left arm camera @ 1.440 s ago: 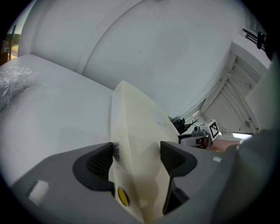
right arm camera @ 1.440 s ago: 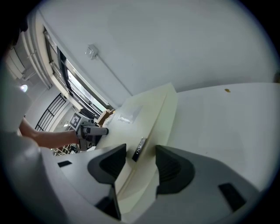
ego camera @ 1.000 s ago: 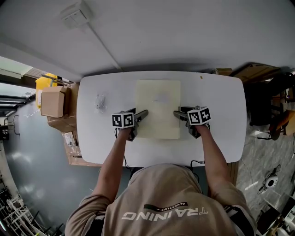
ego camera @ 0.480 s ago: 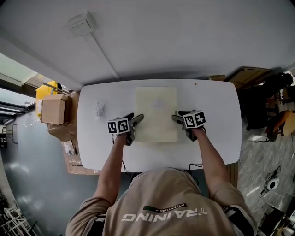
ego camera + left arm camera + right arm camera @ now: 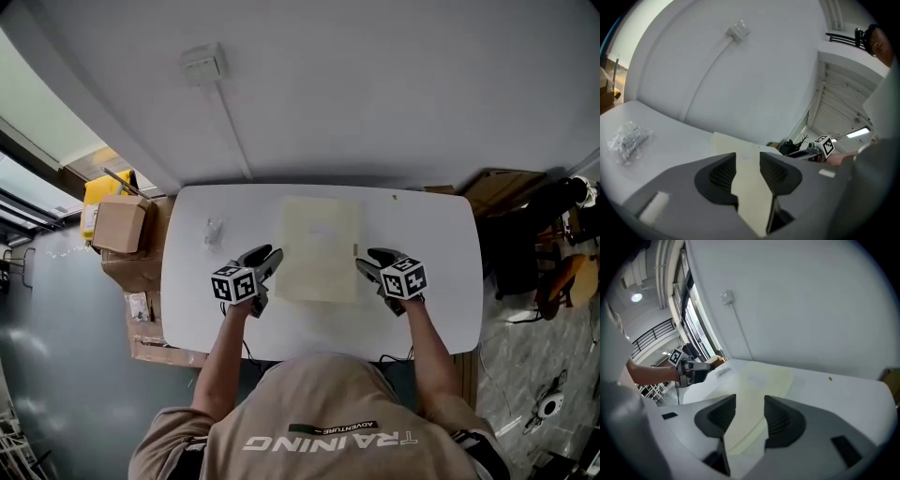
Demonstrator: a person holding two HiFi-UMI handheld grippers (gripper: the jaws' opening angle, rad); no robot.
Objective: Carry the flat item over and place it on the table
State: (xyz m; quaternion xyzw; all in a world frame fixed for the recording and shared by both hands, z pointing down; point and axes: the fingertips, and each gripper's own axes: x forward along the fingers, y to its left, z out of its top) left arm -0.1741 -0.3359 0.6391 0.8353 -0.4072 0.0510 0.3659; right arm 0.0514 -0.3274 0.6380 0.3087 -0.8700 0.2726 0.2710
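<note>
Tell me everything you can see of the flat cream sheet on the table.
The sheet is a plain, pale cream rectangle, matte, like card or thin foam; which cannot be told. It lies flat on the white table, near the middle, long sides running away from the person, its far edge close to the table's far edge. A faint mark shows toward its far end. Nothing lies on it; only the table appears to touch it.

Table (image 5: 441, 281) with cream sheet (image 5: 321, 248), bag (image 5: 214, 231)
</note>
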